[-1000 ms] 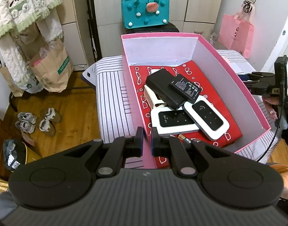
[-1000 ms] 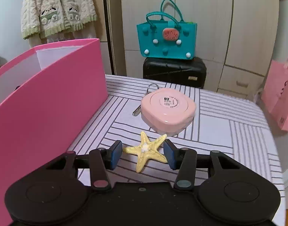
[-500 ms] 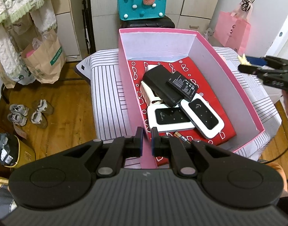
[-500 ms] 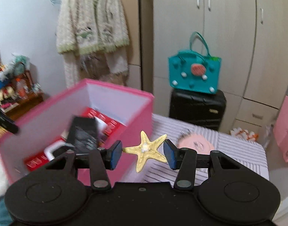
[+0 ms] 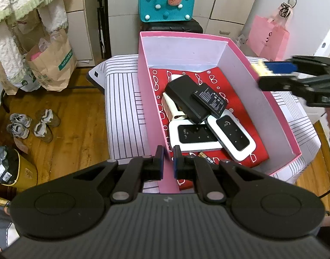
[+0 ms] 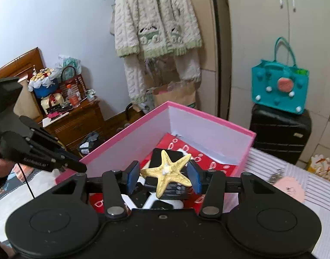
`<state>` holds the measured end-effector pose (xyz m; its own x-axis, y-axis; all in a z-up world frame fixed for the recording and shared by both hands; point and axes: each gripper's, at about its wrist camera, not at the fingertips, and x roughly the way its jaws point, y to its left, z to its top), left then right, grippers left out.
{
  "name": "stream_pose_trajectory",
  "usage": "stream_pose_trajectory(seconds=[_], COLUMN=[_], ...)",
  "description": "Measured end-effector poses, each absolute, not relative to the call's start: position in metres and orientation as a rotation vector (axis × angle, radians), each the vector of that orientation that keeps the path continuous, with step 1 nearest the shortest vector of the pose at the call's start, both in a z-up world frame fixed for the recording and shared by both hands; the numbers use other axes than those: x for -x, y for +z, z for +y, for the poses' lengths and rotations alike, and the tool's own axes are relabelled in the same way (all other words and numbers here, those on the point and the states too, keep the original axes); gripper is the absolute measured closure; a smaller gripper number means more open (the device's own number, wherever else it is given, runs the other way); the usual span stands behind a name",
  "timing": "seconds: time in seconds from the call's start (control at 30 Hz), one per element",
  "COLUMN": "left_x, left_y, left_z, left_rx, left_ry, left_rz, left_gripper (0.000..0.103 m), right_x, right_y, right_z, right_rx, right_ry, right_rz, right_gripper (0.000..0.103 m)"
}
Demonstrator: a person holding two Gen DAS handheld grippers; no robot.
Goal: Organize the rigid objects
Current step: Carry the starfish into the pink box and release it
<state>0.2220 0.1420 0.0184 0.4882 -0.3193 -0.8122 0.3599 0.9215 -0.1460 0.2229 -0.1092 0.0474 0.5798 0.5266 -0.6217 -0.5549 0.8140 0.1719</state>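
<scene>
An open pink box (image 5: 148, 99) with a red patterned lining stands on the striped table (image 5: 126, 108). My left gripper (image 5: 168, 158) is shut on the box's near wall. Inside lie a black power bank (image 5: 182, 98), a black battery (image 5: 210, 99), two white Wi-Fi routers (image 5: 194, 136) and a cream object (image 5: 171, 110). My right gripper (image 6: 163, 178) is shut on a yellow starfish (image 6: 168, 173), held in the air above the box's (image 6: 126, 133) right rim and the devices. In the left wrist view the right gripper (image 5: 273, 73) comes in from the right over the box's far wall.
A pink round case (image 6: 290, 188) and keys (image 6: 275, 176) lie on the table right of the box. A teal bag (image 6: 279, 92) sits on a black suitcase (image 6: 279, 131) behind. Paper bags (image 5: 50, 64), shoes (image 5: 31, 125) and a yellow bin (image 5: 13, 168) stand on the floor at left.
My right gripper lifted the starfish off the table beside the pink case and swung it left, up over the box's rim. The left gripper kept its hold on the box wall.
</scene>
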Motion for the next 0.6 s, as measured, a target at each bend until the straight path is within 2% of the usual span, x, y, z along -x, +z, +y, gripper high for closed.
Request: stream_pose_trajectory(seconds=[0.27, 0.6], left_x=[-0.219, -0.218], left_y=[0.019, 0.019], left_z=[0.145, 0.145], left_rx=[-0.028, -0.01], left_ry=[-0.408, -0.388], left_rz=[0.966, 0.968], left_gripper=[0.096, 0.096], right_x=[-0.278, -0.31], right_y=[0.019, -0.002], right_z=[-0.076, -0.074], right_rx=[0.08, 0.201], right_ry=[0.62, 0.432], right_rz=[0.871, 0.906], right_gripper=[0.049, 0.048])
